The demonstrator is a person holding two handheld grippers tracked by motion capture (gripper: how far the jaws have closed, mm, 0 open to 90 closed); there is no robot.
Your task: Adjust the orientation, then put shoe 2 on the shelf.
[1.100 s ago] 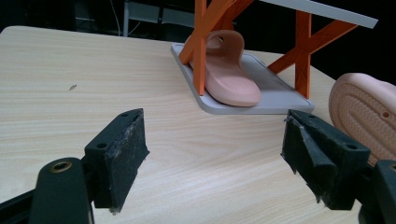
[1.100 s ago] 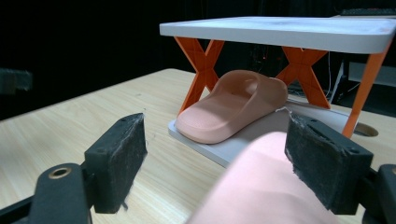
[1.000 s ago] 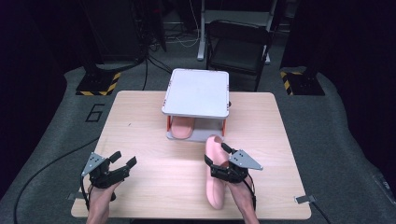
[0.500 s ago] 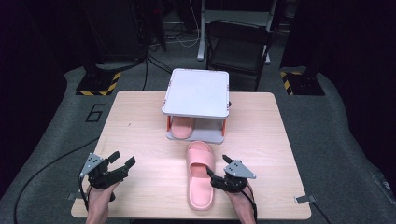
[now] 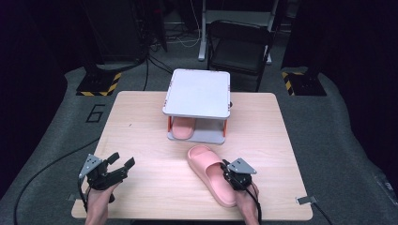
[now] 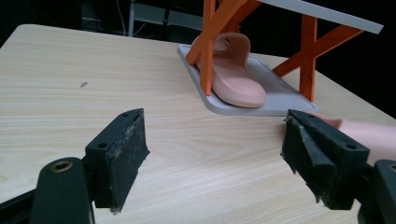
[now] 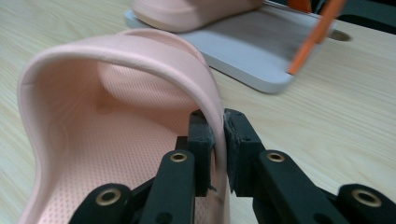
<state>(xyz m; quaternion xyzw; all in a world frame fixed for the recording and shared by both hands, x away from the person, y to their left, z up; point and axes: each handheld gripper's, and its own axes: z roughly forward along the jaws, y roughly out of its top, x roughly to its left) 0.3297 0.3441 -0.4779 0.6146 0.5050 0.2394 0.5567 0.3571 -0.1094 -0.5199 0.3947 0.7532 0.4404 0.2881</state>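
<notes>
A pink slipper [image 5: 212,174] lies on the wooden table [image 5: 141,122] near the front, toe toward the back left. My right gripper [image 5: 229,176] sits at its right side. In the right gripper view the jaws have just been closing and my right gripper [image 7: 219,140] is shut on the edge of the pink slipper's strap [image 7: 205,88]. A matching slipper [image 5: 182,129] rests on the lower shelf of a small grey rack [image 5: 197,93] with orange legs. My left gripper [image 5: 119,166] hovers at the front left, open with nothing between its pads [image 6: 121,154].
The rack's grey base [image 6: 280,100] and orange legs [image 6: 208,42] stand mid-table, behind the loose slipper. A black chair [image 5: 239,47] and dark equipment stand on the floor beyond the table. Bare wood lies between the two grippers.
The right gripper has come down toward the front edge and closed on the slipper's strap. The slipper has settled flat and its heel has swung right. The left gripper stayed still.
</notes>
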